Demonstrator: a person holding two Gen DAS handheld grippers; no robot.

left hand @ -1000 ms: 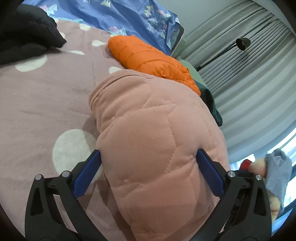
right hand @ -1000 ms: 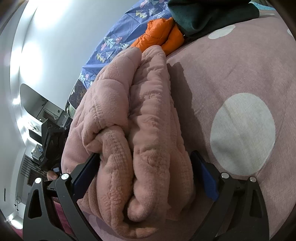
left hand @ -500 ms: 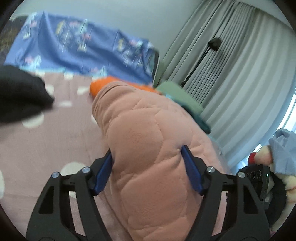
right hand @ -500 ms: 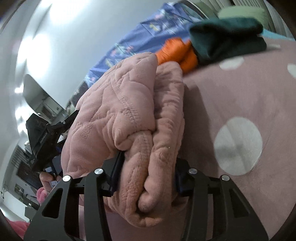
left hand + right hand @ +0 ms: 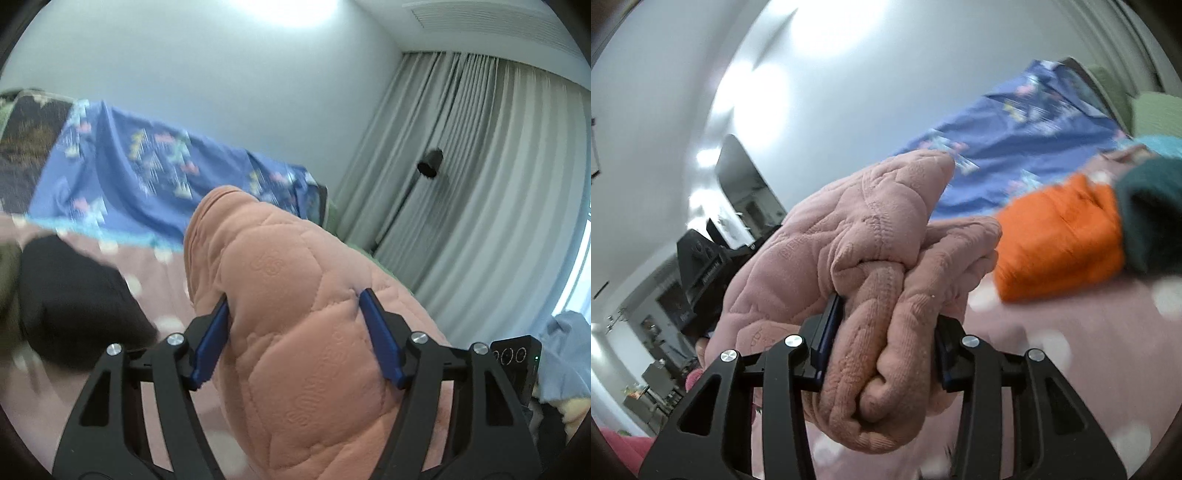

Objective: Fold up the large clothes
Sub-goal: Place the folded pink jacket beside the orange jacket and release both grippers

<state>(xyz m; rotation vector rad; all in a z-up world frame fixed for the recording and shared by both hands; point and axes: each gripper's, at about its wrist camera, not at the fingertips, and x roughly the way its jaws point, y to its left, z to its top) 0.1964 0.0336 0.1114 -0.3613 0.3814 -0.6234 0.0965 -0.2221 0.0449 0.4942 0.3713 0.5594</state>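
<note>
A folded pink quilted garment [image 5: 280, 258] is held up off the pink dotted bed cover [image 5: 1089, 350]. My left gripper [image 5: 294, 297] has its blue pads pressed into the bundle's two sides, and its jaws are still closing on the thick fabric. In the right wrist view the same garment [image 5: 871, 229] shows its bunched, layered edge. My right gripper [image 5: 886, 310] squeezes that edge, its jaws also still closing with the fabric between them. Both grippers point nearly level toward the head of the bed.
A black garment [image 5: 74, 295] lies on the bed at the left. An orange puffer jacket [image 5: 1060, 240] and a dark green garment [image 5: 1152, 210] lie to the right. A blue patterned sheet [image 5: 129, 177] covers the headboard. Grey curtains [image 5: 498, 184] and a floor lamp [image 5: 430, 164] stand beyond.
Both grippers went from open around the pink garment to clamped on it, then rose with it off the bed. Both views tilted up toward the wall.
</note>
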